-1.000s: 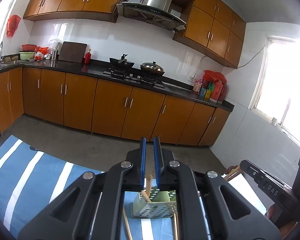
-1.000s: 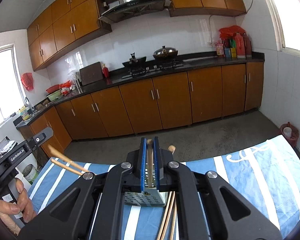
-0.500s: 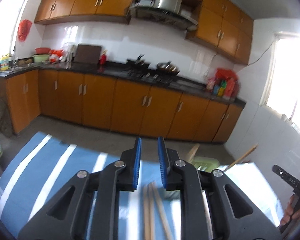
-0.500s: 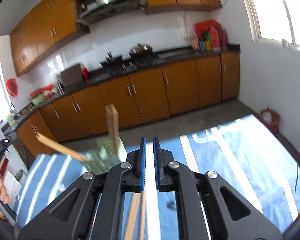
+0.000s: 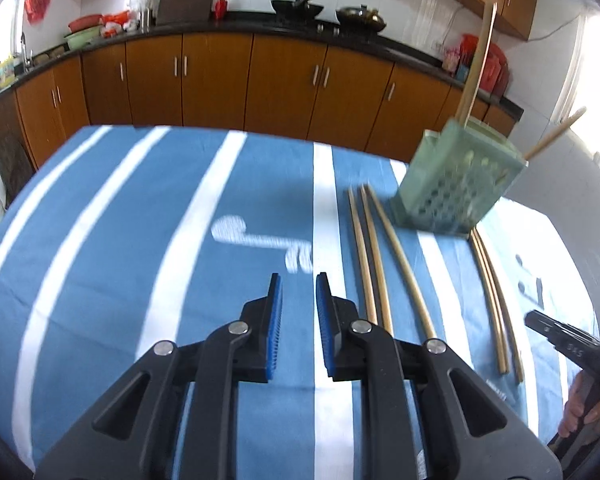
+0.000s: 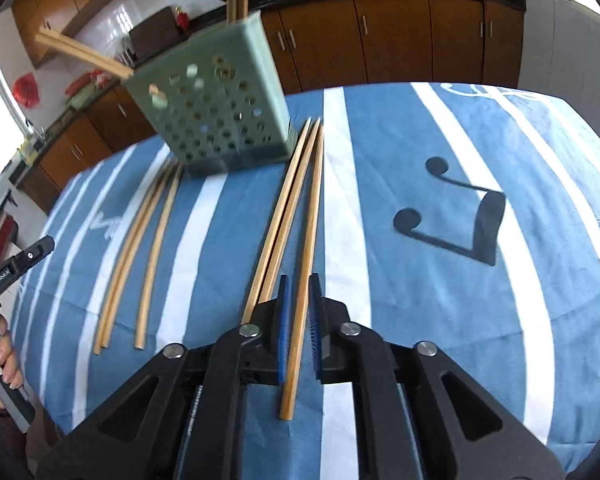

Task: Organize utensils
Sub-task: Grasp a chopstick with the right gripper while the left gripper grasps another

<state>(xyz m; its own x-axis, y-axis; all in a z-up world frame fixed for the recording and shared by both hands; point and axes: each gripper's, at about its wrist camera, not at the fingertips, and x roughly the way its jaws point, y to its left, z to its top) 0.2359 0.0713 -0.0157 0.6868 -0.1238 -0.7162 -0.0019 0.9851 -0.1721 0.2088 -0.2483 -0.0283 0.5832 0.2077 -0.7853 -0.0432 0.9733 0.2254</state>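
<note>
A pale green perforated holder [image 5: 456, 184] [image 6: 216, 112] stands on the blue striped cloth [image 5: 140, 240] with a few chopsticks [image 6: 80, 52] leaning out of it. Loose wooden chopsticks lie on both sides of it. My right gripper [image 6: 299, 280] is low over the cloth. Its jaws are opening and straddle one lying chopstick [image 6: 306, 220] without pressing on it, and two more chopsticks [image 6: 284, 208] lie just to its left. My left gripper [image 5: 298, 278] stands slightly open over bare cloth with nothing between its pads. Three chopsticks [image 5: 376, 256] lie just to its right.
The table's far edge faces brown kitchen cabinets [image 5: 260, 76] and a dark counter. Two chopsticks [image 5: 496, 304] lie at the far right of the left wrist view, near the other gripper's body [image 5: 568, 340] and a hand [image 5: 580, 412]. Three more chopsticks [image 6: 140, 248] lie left of the holder.
Both grippers have tipped down from above the holder to just over the cloth. Each had a chopstick between its jaws a second ago. Both jaws have parted, the right now around a lying chopstick.
</note>
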